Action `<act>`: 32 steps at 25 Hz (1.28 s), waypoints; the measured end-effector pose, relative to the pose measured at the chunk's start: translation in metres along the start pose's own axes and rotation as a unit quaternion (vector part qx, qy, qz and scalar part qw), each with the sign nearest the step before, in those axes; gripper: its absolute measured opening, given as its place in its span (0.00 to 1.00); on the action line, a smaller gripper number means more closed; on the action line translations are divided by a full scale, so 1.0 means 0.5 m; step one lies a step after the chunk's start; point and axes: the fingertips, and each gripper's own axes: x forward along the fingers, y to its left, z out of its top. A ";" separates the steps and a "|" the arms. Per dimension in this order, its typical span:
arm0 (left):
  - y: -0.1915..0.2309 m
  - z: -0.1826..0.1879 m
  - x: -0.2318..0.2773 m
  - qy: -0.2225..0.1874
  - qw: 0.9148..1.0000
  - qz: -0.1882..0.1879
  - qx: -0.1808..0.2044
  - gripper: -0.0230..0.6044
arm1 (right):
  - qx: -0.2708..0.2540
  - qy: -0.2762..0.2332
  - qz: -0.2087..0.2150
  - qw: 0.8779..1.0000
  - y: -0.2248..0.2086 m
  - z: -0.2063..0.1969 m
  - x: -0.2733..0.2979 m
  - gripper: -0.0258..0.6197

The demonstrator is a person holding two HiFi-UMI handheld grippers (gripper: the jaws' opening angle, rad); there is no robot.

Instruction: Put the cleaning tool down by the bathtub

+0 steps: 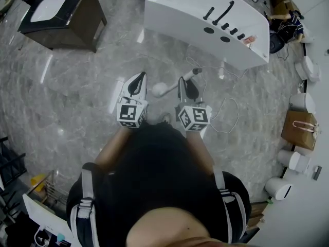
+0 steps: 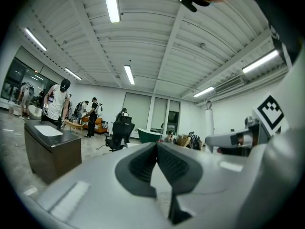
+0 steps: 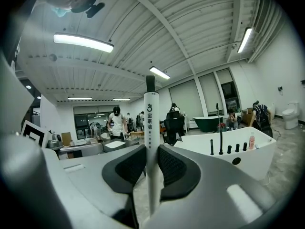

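Note:
The cleaning tool is a white stick with a rounded white head and a dark tip. My right gripper is shut on its handle, holding it above the floor in front of the white bathtub. In the right gripper view the handle stands upright between the dark pads, with the bathtub to the right and further off. My left gripper hangs beside it, a little to the left. Its jaws meet at the tips with nothing between them.
A dark vanity cabinet with a white basin stands at the far left. Thin cables trail over the marble floor near the tub. Toilets and a brown paper bag line the right wall. People stand in the background.

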 end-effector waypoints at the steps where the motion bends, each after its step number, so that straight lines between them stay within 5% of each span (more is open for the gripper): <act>1: 0.010 -0.001 -0.003 0.001 1.000 -0.001 0.000 0.05 | 0.000 0.000 -0.004 1.000 0.005 -0.001 0.006 0.17; 17: 0.098 -0.013 -0.005 0.004 1.000 -0.004 -0.005 0.05 | -0.006 -0.004 -0.012 1.000 0.049 -0.006 0.077 0.16; 32: 0.122 0.008 0.244 -0.008 1.000 0.029 -0.001 0.05 | -0.013 -0.001 0.030 0.999 -0.098 0.045 0.289 0.16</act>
